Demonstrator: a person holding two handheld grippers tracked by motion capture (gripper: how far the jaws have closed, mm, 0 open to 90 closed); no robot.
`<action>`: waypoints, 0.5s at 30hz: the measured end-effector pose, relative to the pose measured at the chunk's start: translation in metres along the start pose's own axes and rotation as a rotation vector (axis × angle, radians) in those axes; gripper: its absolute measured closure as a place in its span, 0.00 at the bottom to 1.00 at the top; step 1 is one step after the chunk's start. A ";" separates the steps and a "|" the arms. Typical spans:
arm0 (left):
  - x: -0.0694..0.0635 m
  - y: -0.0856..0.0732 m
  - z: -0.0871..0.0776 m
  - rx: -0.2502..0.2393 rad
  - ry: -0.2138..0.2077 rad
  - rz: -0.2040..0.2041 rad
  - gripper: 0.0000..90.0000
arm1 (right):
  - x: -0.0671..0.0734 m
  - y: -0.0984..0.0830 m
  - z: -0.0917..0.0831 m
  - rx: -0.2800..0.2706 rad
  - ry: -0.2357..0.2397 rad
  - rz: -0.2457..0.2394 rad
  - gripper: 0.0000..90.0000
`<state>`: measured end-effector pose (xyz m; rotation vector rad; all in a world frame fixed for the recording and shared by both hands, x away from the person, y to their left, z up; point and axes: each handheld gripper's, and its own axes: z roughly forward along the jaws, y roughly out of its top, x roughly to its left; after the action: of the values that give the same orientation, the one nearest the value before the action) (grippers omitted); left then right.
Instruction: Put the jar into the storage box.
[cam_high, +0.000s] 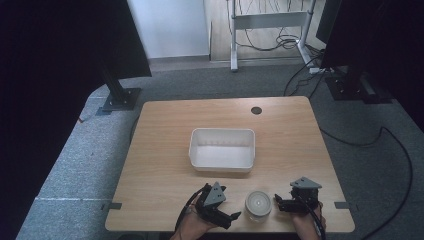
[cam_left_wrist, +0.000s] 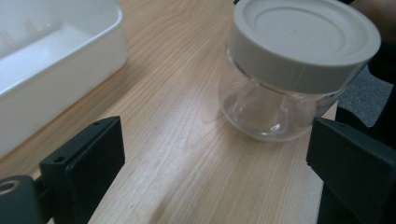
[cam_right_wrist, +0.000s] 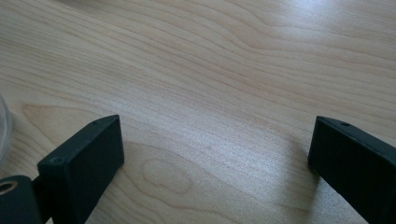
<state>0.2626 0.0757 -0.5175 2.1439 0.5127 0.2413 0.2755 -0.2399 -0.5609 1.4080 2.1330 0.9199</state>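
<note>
A light wooden table (cam_high: 165, 175) stands on grey carpet, and near its front edge sits a small clear glass jar (cam_high: 258, 205) with a pale grey lid (cam_left_wrist: 306, 35) screwed on top — upright, empty as far as I can see through the glass. Behind it, towards the middle of the tabletop, rests a white rectangular tub (cam_high: 222, 149), open and with nothing in it.

The person's hands come in at the near edge, one on each side of the jar. The left gripper (cam_high: 231, 217) sits just beside the jar on its left, pointing across towards it; its jaws are spread wide with only bare wood between them, and in the left gripper view the jar stands a little ahead of the tips, nearer the right-hand jaw, not touched. The right gripper (cam_high: 278, 204) lies just to the jar's right, its jaws likewise parted wide over bare wood — the right gripper view catches a sliver of the glass at its left edge.

A small dark round hole (cam_high: 256, 110) marks the far side of the table.
</note>
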 end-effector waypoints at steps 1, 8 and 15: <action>0.000 0.000 0.000 0.000 0.000 0.000 0.05 | 0.000 0.000 0.000 0.000 0.000 -0.001 0.03; -0.006 0.005 0.008 -0.003 -0.021 0.013 0.04 | 0.000 0.000 0.000 0.000 0.001 -0.001 0.03; -0.014 0.010 0.016 -0.001 -0.043 0.034 0.04 | 0.000 0.000 0.000 -0.001 0.002 -0.003 0.03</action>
<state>0.2588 0.0521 -0.5184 2.1539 0.4509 0.2138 0.2753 -0.2398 -0.5609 1.4044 2.1352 0.9210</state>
